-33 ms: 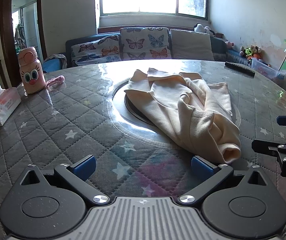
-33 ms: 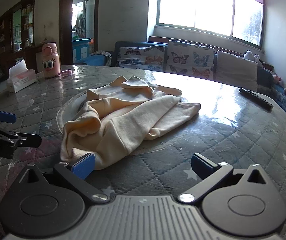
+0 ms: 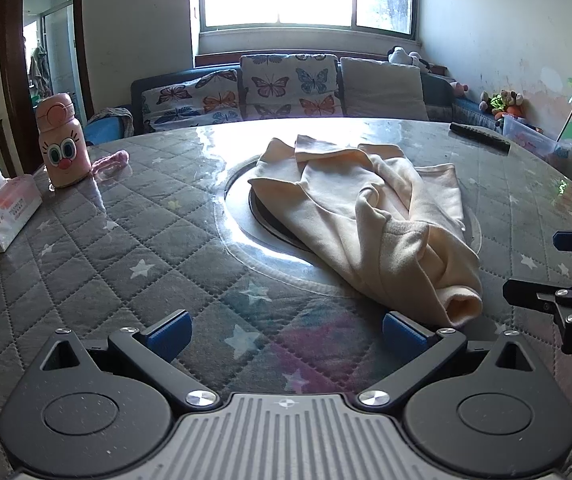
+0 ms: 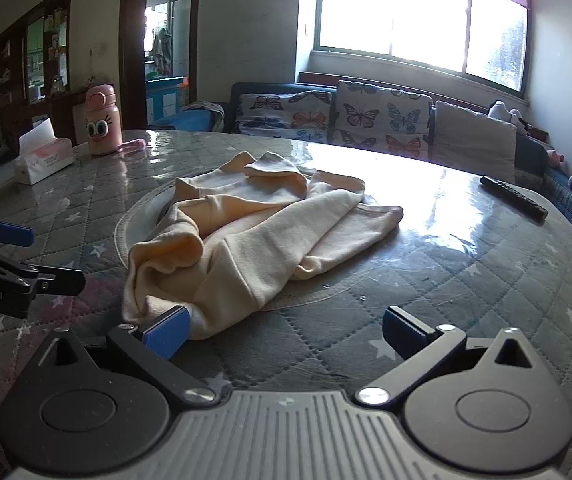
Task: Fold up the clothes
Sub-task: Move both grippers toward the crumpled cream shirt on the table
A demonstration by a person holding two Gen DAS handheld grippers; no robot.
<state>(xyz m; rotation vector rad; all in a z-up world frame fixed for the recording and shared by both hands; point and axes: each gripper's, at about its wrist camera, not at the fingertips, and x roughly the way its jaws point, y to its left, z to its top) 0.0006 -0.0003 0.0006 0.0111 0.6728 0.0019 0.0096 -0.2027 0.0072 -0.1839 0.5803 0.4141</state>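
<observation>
A crumpled cream garment (image 3: 369,216) lies on the glass turntable in the middle of the round quilted table (image 3: 106,248), its rolled near end pointing toward me. My left gripper (image 3: 286,328) is open low over the table, its right pad just short of that rolled end. In the right wrist view the garment (image 4: 254,240) lies ahead and to the left. My right gripper (image 4: 286,326) is open, and its left pad sits at the garment's near hem. Each gripper shows in the other's view: the right gripper (image 3: 541,268) and the left gripper (image 4: 42,256), both holding nothing.
A pink cartoon bottle (image 3: 62,144), a tissue box (image 3: 2,212) and a pink strap (image 3: 110,160) sit at the table's far left. A black remote (image 3: 479,136) lies at the far right. A butterfly-print sofa (image 3: 286,88) stands behind the table.
</observation>
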